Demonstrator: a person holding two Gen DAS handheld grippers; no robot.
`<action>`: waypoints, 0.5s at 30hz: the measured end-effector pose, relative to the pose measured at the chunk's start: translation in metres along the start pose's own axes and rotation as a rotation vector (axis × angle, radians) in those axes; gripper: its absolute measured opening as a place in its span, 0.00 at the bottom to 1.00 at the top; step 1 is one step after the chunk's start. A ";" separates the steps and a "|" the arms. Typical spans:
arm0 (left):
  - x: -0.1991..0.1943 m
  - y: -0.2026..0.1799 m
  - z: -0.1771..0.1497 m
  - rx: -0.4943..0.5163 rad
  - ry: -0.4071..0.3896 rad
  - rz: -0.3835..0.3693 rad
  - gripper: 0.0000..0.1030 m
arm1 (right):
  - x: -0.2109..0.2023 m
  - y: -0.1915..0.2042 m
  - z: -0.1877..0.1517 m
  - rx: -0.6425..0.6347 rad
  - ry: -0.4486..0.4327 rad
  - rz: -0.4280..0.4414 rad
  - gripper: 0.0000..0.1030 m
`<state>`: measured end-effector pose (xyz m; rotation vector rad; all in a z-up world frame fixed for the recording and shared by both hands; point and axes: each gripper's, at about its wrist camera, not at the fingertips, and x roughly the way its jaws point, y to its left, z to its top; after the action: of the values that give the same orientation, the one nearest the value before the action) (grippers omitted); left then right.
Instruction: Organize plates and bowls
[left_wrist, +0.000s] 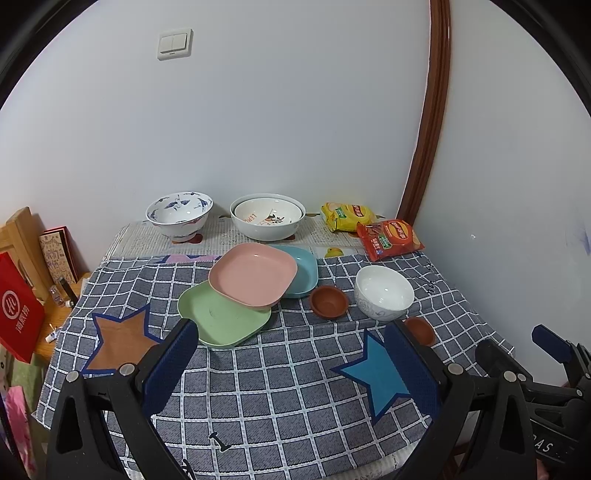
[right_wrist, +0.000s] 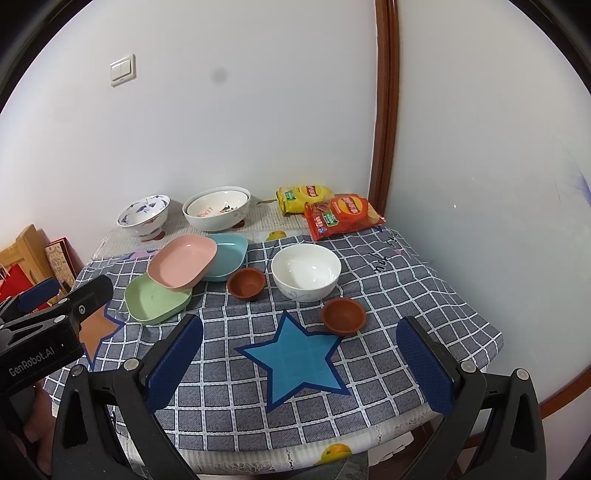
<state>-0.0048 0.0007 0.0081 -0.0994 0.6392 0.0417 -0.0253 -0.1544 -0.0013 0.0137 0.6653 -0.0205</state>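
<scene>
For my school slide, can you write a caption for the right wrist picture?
Open right gripper above a checked cloth with plates and bowls.

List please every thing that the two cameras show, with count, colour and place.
plates: 3, pink over green and blue, cloth left
small bowls: 2, brown, beside white bowl
white bowl: 1, cloth middle
patterned bowl: 1, blue-white, back left
nested bowls: 2, white, back middle
snack bags: 2, yellow and red, back right
tablecloth: 1, grey check with stars
light switch: 1, white, wall
left gripper: open, empty
right gripper: open, empty
</scene>
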 end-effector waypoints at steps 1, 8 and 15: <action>0.000 0.000 0.000 -0.001 -0.001 0.000 0.98 | 0.000 -0.001 0.000 0.000 0.000 0.000 1.00; 0.000 0.004 0.001 -0.014 0.001 -0.005 0.98 | -0.001 0.000 0.000 0.003 -0.001 -0.007 1.00; 0.003 0.006 0.000 -0.012 0.001 0.004 0.98 | 0.000 0.001 -0.002 -0.008 -0.005 -0.005 1.00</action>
<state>-0.0026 0.0068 0.0062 -0.1093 0.6406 0.0496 -0.0262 -0.1535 -0.0025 0.0042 0.6602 -0.0227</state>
